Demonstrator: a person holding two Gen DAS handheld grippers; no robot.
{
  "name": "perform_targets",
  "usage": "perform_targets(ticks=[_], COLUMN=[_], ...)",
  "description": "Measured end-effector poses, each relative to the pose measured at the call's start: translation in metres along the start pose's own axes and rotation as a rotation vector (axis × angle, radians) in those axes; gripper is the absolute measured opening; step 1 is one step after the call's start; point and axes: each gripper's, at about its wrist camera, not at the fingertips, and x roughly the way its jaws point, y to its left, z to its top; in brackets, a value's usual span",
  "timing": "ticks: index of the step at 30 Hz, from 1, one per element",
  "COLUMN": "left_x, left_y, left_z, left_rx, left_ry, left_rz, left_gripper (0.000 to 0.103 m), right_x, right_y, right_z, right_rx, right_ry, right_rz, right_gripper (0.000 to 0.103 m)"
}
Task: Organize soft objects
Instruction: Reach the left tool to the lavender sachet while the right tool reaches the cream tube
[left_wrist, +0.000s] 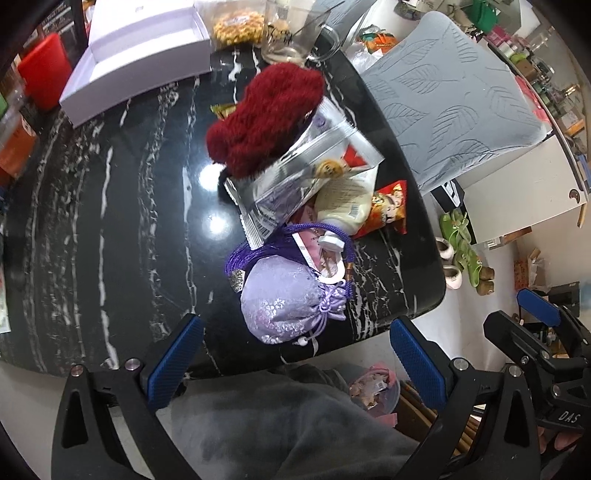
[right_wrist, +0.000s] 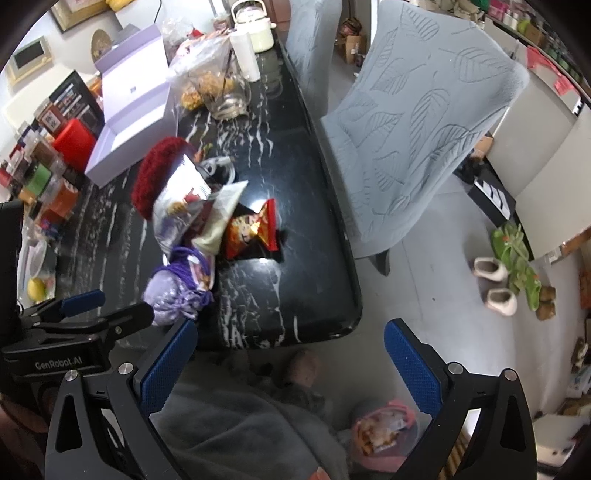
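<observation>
**Getting ready to pick from the pile**

Both grippers hang above the near end of the black marble table (left_wrist: 110, 206). The left gripper (left_wrist: 291, 360) has its two blue pads spread wide and holds nothing. The right gripper (right_wrist: 291, 358) is spread wide too, and it is empty.

The soft things lie in one messy pile. The lilac drawstring pouch (left_wrist: 284, 302) sits closest, near the table edge, with a purple cord (left_wrist: 258, 245) looped over it. Behind it lies a silver snack bag (left_wrist: 295, 173), leaning on a fuzzy red knitted thing (left_wrist: 262, 118). A cream squeeze bottle (left_wrist: 343, 203) and a red snack packet (left_wrist: 388, 210) are tucked in beside them.

The pouch looks like the easiest thing to take first, since it is nearest the left gripper. A good grab would come straight down over its round middle, not the thin strings, which could slip. The cord lies on top, so lifting slowly should keep it from dragging the bag and bottle along. The open white box (left_wrist: 147, 48) at the far end may be a good place for it.
</observation>
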Motion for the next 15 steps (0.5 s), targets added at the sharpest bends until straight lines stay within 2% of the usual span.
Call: perform_targets(ticks=[15], left_x=[0.055], left_y=[-0.005], left_z=[0.002], left_rx=[0.026], left_ry=[0.050], left_rz=[0.025], left_gripper=[0.103], right_x=[0.040], right_y=[-0.008], right_z=[-0.005], right_rx=[-0.014], right_ry=[0.050], right_rz=[-0.026], right_gripper=[0.103])
